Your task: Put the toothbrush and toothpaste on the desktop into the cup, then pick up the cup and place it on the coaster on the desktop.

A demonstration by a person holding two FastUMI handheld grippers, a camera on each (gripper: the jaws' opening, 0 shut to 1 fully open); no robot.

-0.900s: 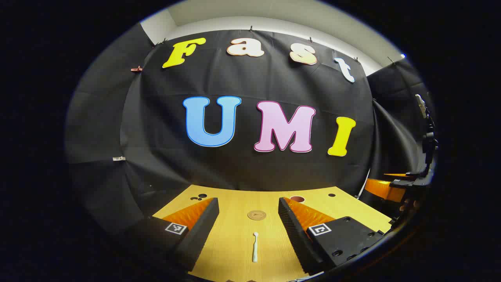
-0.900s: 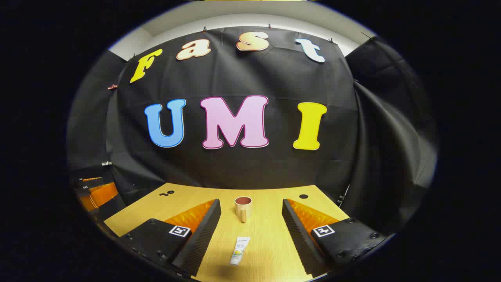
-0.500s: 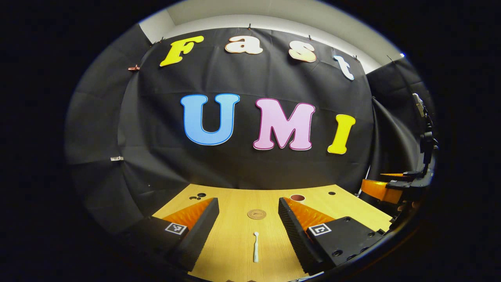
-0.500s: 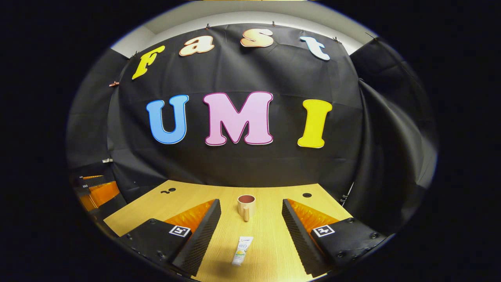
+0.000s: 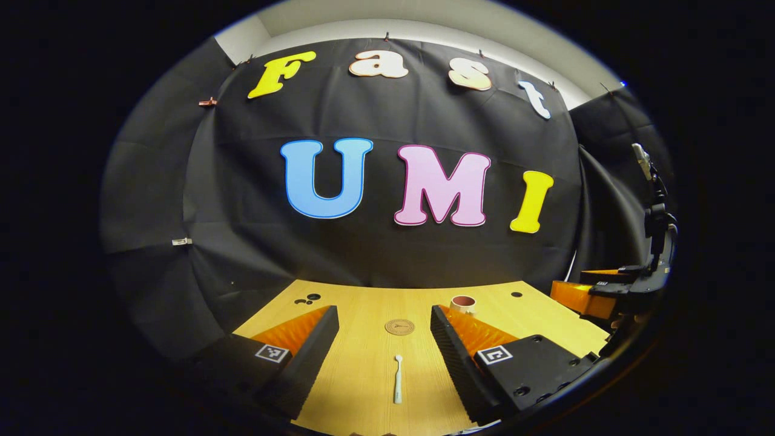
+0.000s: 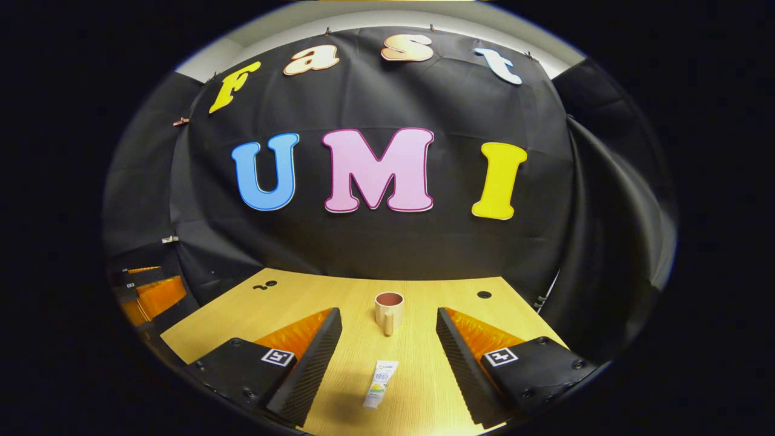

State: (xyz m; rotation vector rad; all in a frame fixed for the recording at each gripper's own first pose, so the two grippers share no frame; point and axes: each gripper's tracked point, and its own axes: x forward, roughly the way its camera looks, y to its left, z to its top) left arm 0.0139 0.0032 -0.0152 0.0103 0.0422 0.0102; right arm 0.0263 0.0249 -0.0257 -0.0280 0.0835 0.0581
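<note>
Left tongs (image 5: 385, 351): fingers apart, above the bench (image 5: 363, 375). Toothbrush (image 5: 398, 379) lies flat between them, untouched; coaster (image 5: 399, 327) beyond it, mid-bench.
Right tongs (image 6: 387, 354): fingers apart. Toothpaste (image 6: 379, 392) lies flat between them, untouched; cup (image 6: 389, 310) upright beyond, handle facing the camera, bare wood on all sides toward the far edge.

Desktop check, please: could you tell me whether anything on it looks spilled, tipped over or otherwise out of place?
Nothing stands out. The cup stands upright, the toothpaste and toothbrush lie flat on the desktop, and the coaster sits bare. No spill or damage shows.
</note>
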